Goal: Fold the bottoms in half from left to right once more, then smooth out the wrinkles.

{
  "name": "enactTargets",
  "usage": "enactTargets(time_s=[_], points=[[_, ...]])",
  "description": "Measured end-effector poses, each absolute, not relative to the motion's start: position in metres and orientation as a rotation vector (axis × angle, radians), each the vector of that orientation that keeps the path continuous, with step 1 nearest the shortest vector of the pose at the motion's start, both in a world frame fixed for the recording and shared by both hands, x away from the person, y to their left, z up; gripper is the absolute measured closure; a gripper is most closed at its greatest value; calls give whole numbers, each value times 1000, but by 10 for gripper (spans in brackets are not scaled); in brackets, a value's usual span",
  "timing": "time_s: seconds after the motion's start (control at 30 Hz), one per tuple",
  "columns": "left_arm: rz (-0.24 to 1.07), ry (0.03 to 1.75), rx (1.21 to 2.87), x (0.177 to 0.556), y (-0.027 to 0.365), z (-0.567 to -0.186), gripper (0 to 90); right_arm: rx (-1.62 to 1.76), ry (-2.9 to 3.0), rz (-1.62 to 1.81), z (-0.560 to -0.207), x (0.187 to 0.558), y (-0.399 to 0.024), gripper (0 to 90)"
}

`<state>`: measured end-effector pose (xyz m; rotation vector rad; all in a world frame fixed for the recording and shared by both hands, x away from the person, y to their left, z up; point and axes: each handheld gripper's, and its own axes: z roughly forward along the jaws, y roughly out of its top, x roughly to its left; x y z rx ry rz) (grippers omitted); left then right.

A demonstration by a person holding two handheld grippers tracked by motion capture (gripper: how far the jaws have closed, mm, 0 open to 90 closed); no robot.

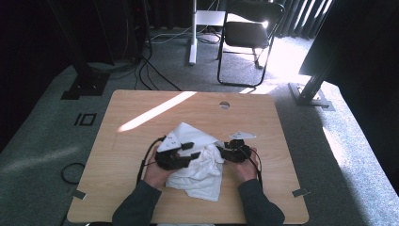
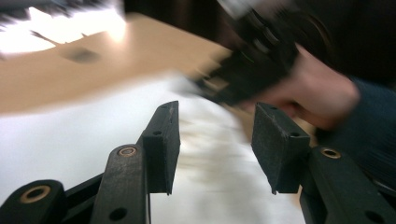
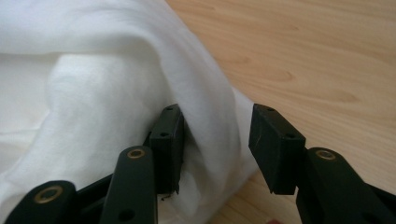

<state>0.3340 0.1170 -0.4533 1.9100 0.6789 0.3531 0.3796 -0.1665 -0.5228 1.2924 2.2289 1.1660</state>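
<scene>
Lying crumpled on the table, near the person's edge, the white cloth is sitting between the two grippers. From above, the left gripper is hovering over the cloth's left part, while the right gripper is reaching in at its right edge.

Looking along the right gripper, its jaws are standing apart around a raised fold of cloth; the left pad is touching the fabric, the right pad is standing clear of it, so nothing is being pinched. Bare wood is showing beyond that fold.

Looking along the left gripper, its jaws are also standing open with nothing between them, the blurred cloth lying below and beyond. Farther off, this view is catching the other hand with its gripper at the cloth's edge.
</scene>
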Motion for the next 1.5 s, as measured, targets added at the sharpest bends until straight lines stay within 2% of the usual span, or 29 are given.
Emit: enactTargets(time_s=[0.1,0.23,0.37,0.6,0.83,1.13,1.17,1.23,1.3,1.5], points=[[360,835,1902,363,138,-459,581,1308,2232,1160,-526,379,-173,532],[213,920,1979,393,141,-485,603,1274,2214,1139,-517,372,-174,514],[169,929,1956,398,140,-493,603,1208,2128,1169,-493,357,-173,515],[198,955,1962,394,135,-500,601,1002,2145,1340,-459,329,-149,542],[246,1002,1947,386,128,-509,605,978,2328,1198,-492,340,-111,586],[270,1027,1944,384,124,-511,604,1105,2313,1137,-513,366,-102,471],[276,1031,1942,384,123,-512,604,1108,2325,1125,-514,368,-102,490],[276,1035,1942,384,123,-512,602,1115,2357,1134,-516,370,-102,692],[274,1037,1938,384,124,-511,599,1091,2355,1118,-514,365,-103,848],[267,1044,1922,384,125,-510,571,1059,2330,1248,-496,338,-126,873]])
